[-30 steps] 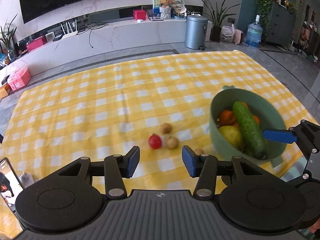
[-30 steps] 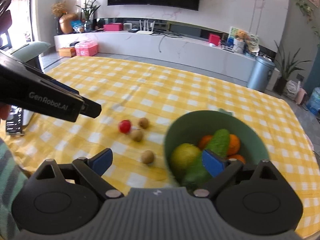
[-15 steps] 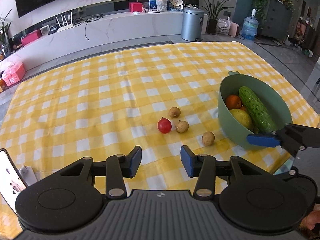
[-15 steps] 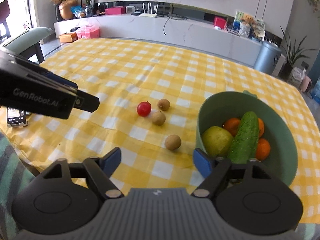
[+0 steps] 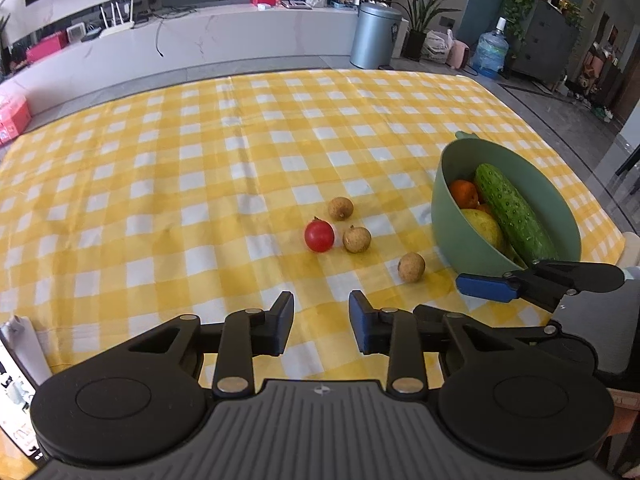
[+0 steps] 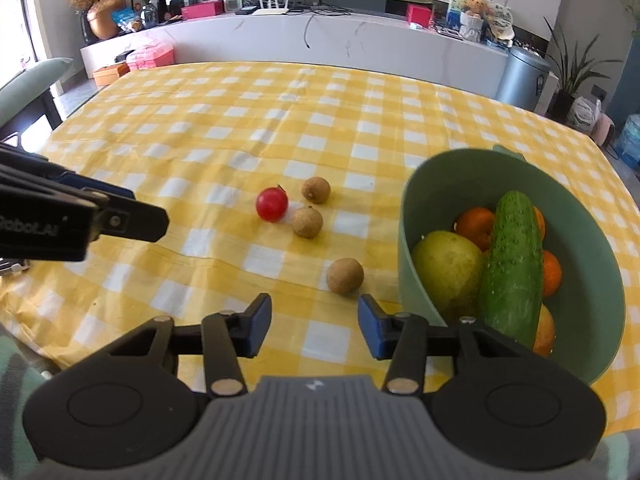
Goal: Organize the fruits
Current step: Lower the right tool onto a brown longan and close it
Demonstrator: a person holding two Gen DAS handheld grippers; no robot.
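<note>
A red cherry tomato (image 5: pixel 319 235) (image 6: pixel 272 204) and three brown longans (image 5: pixel 340 208) (image 5: pixel 356 239) (image 5: pixel 411 266) lie on the yellow checked tablecloth (image 5: pixel 160 184). To their right stands a green bowl (image 5: pixel 448 208) (image 6: pixel 440 172) holding a cucumber (image 6: pixel 512 264), a yellow pear (image 6: pixel 446 268) and oranges (image 6: pixel 474 226). My left gripper (image 5: pixel 321 326) hovers near the table's front edge, its jaws closing with nothing between them. My right gripper (image 6: pixel 314 325) is just short of the nearest longan (image 6: pixel 345 275), jaws closing, empty.
A phone (image 5: pixel 16 376) lies at the table's left front corner. Beyond the table are a white TV bench (image 6: pixel 320 40), a grey bin (image 5: pixel 374 36), plants and a water bottle (image 5: pixel 490 50). A green chair (image 6: pixel 28 88) stands at the left.
Both grippers have sunk toward the table and their jaws have narrowed, the right one by a lot. The fruits and bowl now sit further up in both views.
</note>
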